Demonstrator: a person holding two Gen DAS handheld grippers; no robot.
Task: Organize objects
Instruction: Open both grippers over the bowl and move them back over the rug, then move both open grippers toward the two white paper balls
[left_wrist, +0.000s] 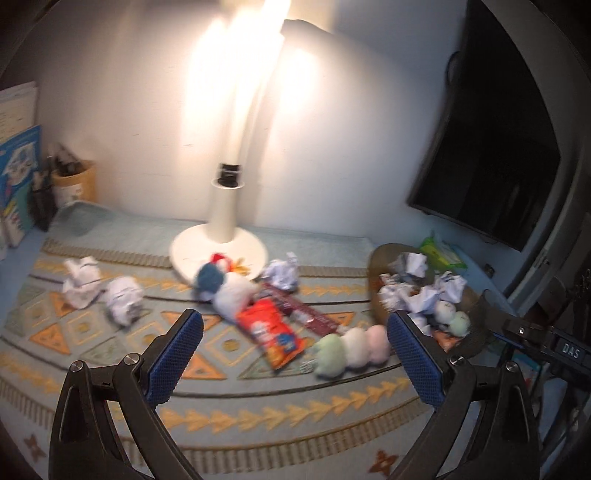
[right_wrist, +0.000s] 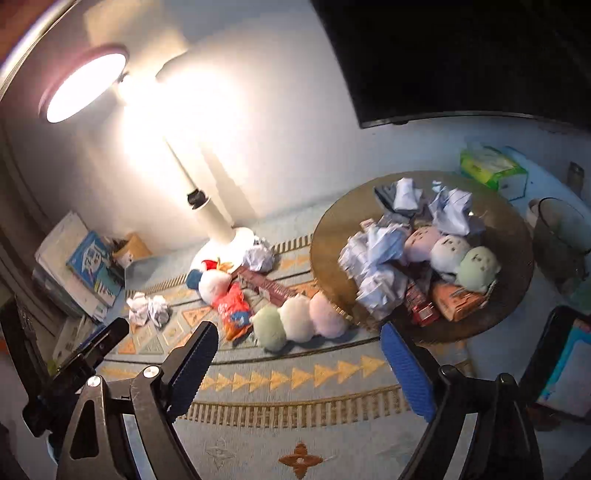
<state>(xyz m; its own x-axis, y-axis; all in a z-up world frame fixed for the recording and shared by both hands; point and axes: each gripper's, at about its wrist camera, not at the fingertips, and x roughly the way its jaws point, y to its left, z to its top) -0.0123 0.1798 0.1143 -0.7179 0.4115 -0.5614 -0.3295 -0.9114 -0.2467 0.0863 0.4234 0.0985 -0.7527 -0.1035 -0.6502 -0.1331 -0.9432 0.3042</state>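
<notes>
Both the left tool (left_wrist: 295, 354) and right tool (right_wrist: 299, 365) are held wide and empty. The three-lobed plush (right_wrist: 301, 323), at frame centre beside the round tray (right_wrist: 325, 236), should be gripped across its middle lobe.

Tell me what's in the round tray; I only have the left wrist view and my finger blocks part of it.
Observer: Mostly crumpled paper balls, with a three-ball plush in pink, white and green lying against them.
Operator: Anything under that plush?
Observer: An orange box sticks out below its green end, inside the tray.
Operator: What's past the tray on the right?
Observer: A metal pot stands beside it.
Operator: Is the right gripper carrying anything?
Observer: No, the right gripper is open and empty.
</notes>
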